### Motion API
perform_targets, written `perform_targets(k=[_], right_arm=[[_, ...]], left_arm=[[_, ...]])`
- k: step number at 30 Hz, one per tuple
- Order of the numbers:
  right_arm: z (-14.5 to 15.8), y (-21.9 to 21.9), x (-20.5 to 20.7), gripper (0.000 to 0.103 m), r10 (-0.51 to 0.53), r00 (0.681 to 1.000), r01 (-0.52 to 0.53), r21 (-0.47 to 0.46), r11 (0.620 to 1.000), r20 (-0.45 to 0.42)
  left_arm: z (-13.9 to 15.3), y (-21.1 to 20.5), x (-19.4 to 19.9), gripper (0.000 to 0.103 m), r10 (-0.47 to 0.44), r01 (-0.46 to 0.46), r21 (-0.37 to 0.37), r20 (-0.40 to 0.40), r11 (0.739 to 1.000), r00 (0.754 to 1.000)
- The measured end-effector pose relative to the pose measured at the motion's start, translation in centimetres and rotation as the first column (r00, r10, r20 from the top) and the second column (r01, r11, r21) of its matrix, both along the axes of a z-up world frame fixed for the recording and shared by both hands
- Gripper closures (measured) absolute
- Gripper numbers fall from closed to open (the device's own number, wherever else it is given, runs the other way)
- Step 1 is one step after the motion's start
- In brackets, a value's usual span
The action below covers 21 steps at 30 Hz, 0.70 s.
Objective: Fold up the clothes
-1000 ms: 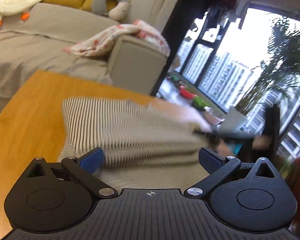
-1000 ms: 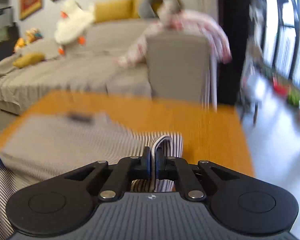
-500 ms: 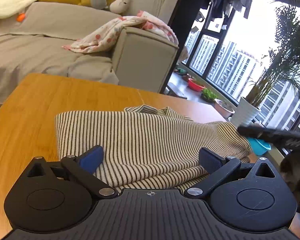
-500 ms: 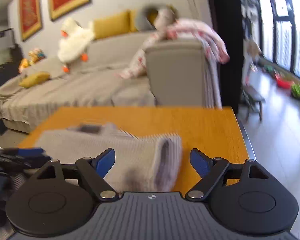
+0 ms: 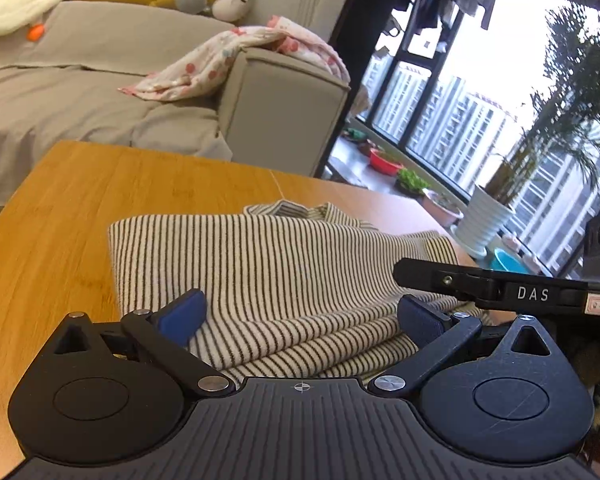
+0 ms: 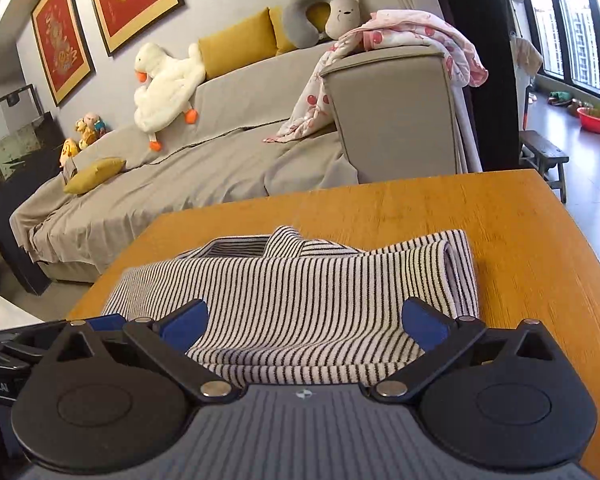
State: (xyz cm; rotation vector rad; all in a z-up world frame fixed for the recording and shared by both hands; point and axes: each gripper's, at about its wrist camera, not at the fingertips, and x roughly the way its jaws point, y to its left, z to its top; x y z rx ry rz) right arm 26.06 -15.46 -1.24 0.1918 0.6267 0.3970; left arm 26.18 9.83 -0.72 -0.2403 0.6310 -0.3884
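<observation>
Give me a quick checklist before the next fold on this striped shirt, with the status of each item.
1. Left gripper open and empty: ok.
2. Right gripper open and empty: ok.
3. Striped shirt lying fully on the wooden table, nothing hanging over its edge: cannot tell, the near edge is hidden behind the grippers.
4. Folded layers flat: not ok, the near edge is rumpled and the collar sticks up at the far side.
5. Table around the shirt free of other things: ok where visible.
</observation>
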Motion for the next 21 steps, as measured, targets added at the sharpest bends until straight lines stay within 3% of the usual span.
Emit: perform_targets(k=[6,12,16,19,21], right_arm=[[-0.1,-0.6,0.0,0.0,0.036,0.999,-0.036,0.029,0.999,-0.011],[-0.4,-1.5,-0.5,0.0,0.03,1.0,-0.031,0.097,0.995,0.008],[0.1,-1.5,-0.9,0.002,0.014,1.0,-0.015,0.077,0.997,0.016],[1.6,-3.0,-1.5,0.004,0.015,0.998,-0.015,0.006,1.0,0.062],[2.4,-4.3,-1.2,0.004,0.007,0.997,-0.004,-0.046,0.999,0.075]], left_arm=[[0.8,1.1,1.5,0.0,-0.052,0.05,-0.031,-0.048,0.998,0.997],[0.6,1.7,4.2,0.0,0.002,-0.005,-0.031,-0.084,1.0,0.996],[1.8,1.9,3.6,0.0,-0.012,0.012,0.003,-0.08,1.0,0.997],[3.0,3.5,2.4,0.0,-0.039,0.04,0.01,-0.084,0.999,0.996],[3.0,5.0,2.3,0.0,-0.064,0.065,0.002,-0.126,0.998,0.99]])
